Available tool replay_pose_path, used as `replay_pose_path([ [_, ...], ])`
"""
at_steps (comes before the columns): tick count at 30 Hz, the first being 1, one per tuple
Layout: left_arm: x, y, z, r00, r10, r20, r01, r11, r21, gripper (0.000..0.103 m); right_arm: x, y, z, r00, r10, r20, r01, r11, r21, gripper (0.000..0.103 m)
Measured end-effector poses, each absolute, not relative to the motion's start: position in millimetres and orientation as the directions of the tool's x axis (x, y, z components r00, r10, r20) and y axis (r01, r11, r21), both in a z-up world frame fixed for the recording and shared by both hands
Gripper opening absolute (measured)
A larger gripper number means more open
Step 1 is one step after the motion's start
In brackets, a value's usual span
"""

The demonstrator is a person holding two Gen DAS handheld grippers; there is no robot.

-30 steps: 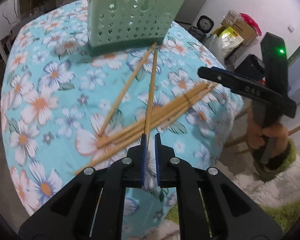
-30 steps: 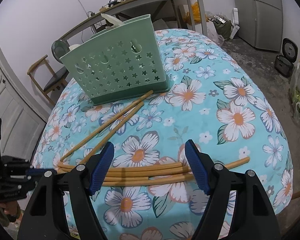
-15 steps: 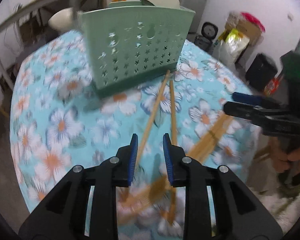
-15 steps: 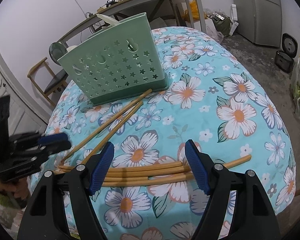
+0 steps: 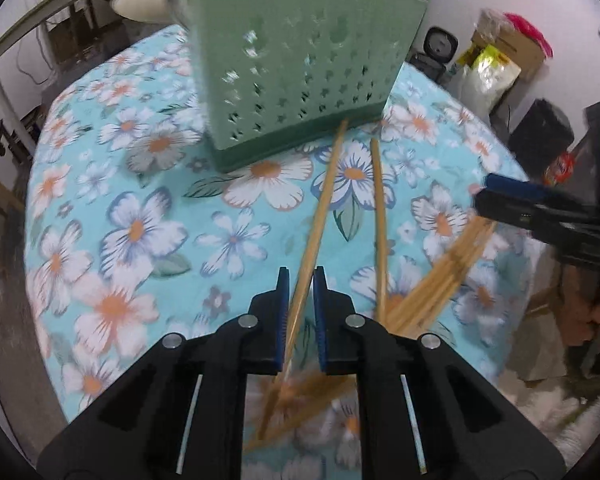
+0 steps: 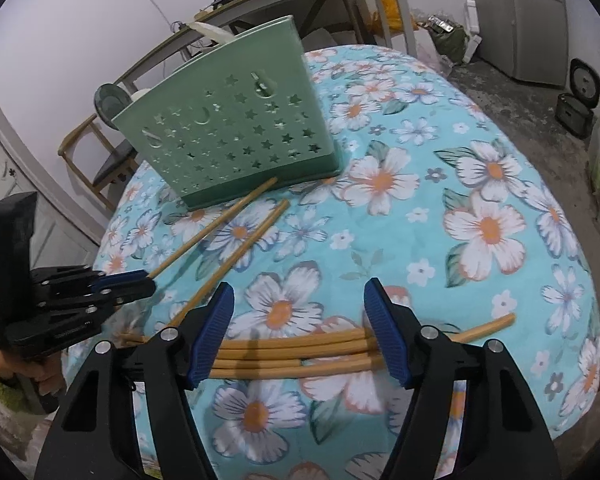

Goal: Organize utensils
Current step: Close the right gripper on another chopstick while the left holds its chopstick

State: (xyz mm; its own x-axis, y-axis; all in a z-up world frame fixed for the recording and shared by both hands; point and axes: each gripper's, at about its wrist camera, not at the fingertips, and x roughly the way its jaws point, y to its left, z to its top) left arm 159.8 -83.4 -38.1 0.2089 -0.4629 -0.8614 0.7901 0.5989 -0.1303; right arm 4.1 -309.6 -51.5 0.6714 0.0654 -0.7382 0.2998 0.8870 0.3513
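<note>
Bamboo chopstick (image 5: 320, 216) between left gripper (image 5: 300, 276) pads.

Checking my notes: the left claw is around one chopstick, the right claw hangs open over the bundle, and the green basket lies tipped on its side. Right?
Not quite: the green basket stands upright on the tablecloth, as the right wrist view shows. The rest holds: the left claw is around one chopstick, and the right claw hangs open over the bundle.

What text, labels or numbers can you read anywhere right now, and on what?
Left gripper, right wrist view: a line of small white print on its black body, too small to read.
Green holder: star and moon cut-outs only, no words.
Packages on the floor, left wrist view: blurred, unreadable.
Nothing else carries text; nothing is legible.
</note>
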Motion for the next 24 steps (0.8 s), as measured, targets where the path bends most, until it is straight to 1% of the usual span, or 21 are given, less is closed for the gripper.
replay_pose_path([
  [5, 150, -56, -21, 0.222, -0.478, -0.85, 0.756, 0.635, -0.16, 0.005, 25, -309, -50, 0.682, 0.156, -0.715, 0.262, 0.86, 0.438, 0.063],
  [8, 145, -41, -23, 0.225, -0.475, -0.85, 0.733, 0.658, -0.174, 0.005, 43, -311, -57, 0.663, 0.184, -0.726, 0.273, 0.843, 0.464, 0.058],
  [10, 140, -32, -28, 0.213, -0.471, -0.856, 0.721, 0.667, -0.188, 0.005, 57, -312, -64, 0.645, 0.209, -0.735, 0.285, 0.827, 0.485, 0.053],
  [11, 138, -31, -31, 0.208, -0.47, -0.858, 0.717, 0.67, -0.193, 0.005, 62, -311, -67, 0.634, 0.215, -0.743, 0.292, 0.823, 0.487, 0.052],
  [13, 136, -27, -38, 0.192, -0.467, -0.863, 0.707, 0.676, -0.208, 0.005, 74, -309, -75, 0.61, 0.221, -0.761, 0.308, 0.819, 0.485, 0.047],
  [17, 130, -20, -50, 0.155, -0.475, -0.866, 0.692, 0.678, -0.248, 0.005, 86, -301, -84, 0.587, 0.202, -0.784, 0.322, 0.83, 0.456, 0.041],
  [19, 128, -18, -54, 0.139, -0.48, -0.866, 0.689, 0.675, -0.264, 0.005, 88, -298, -85, 0.585, 0.183, -0.79, 0.326, 0.838, 0.437, 0.033],
  [20, 127, -18, -55, 0.136, -0.482, -0.866, 0.69, 0.673, -0.266, 0.005, 88, -299, -87, 0.583, 0.185, -0.791, 0.329, 0.836, 0.438, 0.024],
  [23, 128, -18, -50, 0.144, -0.493, -0.858, 0.697, 0.666, -0.265, 0.006, 83, -307, -89, 0.587, 0.216, -0.78, 0.34, 0.809, 0.48, 0.014],
  [24, 129, -18, -47, 0.148, -0.5, -0.854, 0.701, 0.661, -0.266, 0.006, 80, -310, -89, 0.588, 0.223, -0.778, 0.342, 0.802, 0.489, 0.009],
])
